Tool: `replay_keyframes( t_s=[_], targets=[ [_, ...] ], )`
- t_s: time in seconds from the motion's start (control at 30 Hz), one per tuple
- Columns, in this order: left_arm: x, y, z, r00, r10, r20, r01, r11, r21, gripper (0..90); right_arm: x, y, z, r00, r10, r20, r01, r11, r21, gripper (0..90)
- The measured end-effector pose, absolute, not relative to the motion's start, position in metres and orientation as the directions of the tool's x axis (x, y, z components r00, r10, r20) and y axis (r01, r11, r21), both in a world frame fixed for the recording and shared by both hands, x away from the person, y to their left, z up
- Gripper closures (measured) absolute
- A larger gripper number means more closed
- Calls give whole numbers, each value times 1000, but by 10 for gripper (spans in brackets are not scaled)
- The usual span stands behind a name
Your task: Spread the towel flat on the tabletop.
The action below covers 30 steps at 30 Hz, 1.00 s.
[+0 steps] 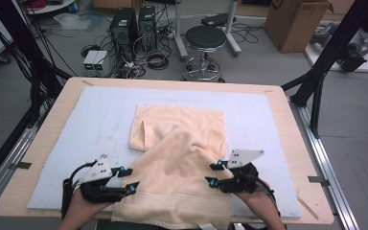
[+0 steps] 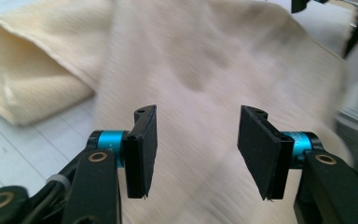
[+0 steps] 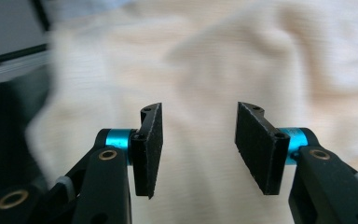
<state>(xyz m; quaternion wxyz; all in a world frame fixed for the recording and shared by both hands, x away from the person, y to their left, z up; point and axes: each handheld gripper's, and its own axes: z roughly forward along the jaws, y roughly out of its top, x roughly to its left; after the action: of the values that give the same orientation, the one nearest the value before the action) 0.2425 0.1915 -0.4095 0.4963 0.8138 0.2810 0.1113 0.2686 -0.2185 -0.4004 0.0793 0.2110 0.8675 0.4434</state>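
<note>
A cream towel (image 1: pixel 182 158) lies on the pale blue mat (image 1: pixel 100 115), its far part folded flat and its near part draped loosely toward the table's front edge, where it hangs over. My left gripper (image 1: pixel 130 178) stands at the towel's left edge near the front, open. In the left gripper view its pads (image 2: pixel 142 149) are wide apart over the towel (image 2: pixel 205 60), with nothing pinched between them. My right gripper (image 1: pixel 212 174) sits at the towel's right edge, also open. In the right gripper view the towel (image 3: pixel 214 60) lies blurred beyond the gripper (image 3: pixel 198 144).
The mat covers a wooden table (image 1: pixel 52 120). Beyond the far edge, on the floor, stand a black stool (image 1: pixel 205 40), computer towers (image 1: pixel 124 28) with cables, and a cardboard box (image 1: pixel 294 21). Black frame legs (image 1: pixel 316 81) rise at the right.
</note>
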Motion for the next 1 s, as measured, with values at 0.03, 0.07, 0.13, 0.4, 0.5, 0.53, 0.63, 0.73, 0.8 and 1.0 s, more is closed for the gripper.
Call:
replay_keyframes(
  t_s=[0.03,0.07,0.13,0.4,0.5,0.53,0.63,0.73,0.8,1.0],
  targets=[
    [251,189,-411,810,576,-105,354,-338,872,463,275,-219,-401,-890,455,45,305,518,799,490],
    [259,187,-413,801,591,-96,353,-337,873,458,281,-220,-403,-878,477,38,313,513,799,479],
    [272,182,-418,783,616,-89,362,-335,870,439,292,-222,-407,-864,502,40,335,514,789,460],
    [302,161,-433,781,620,-76,403,-406,820,455,312,-219,-421,-853,518,64,391,553,736,579],
    [304,156,-437,798,600,-47,393,-461,795,685,311,-215,-423,-873,485,56,371,585,721,741],
    [302,155,-437,801,598,-39,389,-470,792,751,310,-214,-423,-878,476,52,363,590,721,772],
    [291,158,-429,811,585,-17,356,-471,807,818,305,-213,-419,-894,444,60,341,587,734,804],
    [272,167,-419,821,571,7,318,-468,824,822,294,-213,-413,-907,417,59,316,582,749,806],
    [257,176,-415,825,566,8,309,-462,831,822,284,-213,-408,-916,397,56,296,574,764,806],
    [207,202,-404,837,547,5,281,-439,854,821,252,-207,-395,-945,325,48,234,564,792,803]
  ],
)
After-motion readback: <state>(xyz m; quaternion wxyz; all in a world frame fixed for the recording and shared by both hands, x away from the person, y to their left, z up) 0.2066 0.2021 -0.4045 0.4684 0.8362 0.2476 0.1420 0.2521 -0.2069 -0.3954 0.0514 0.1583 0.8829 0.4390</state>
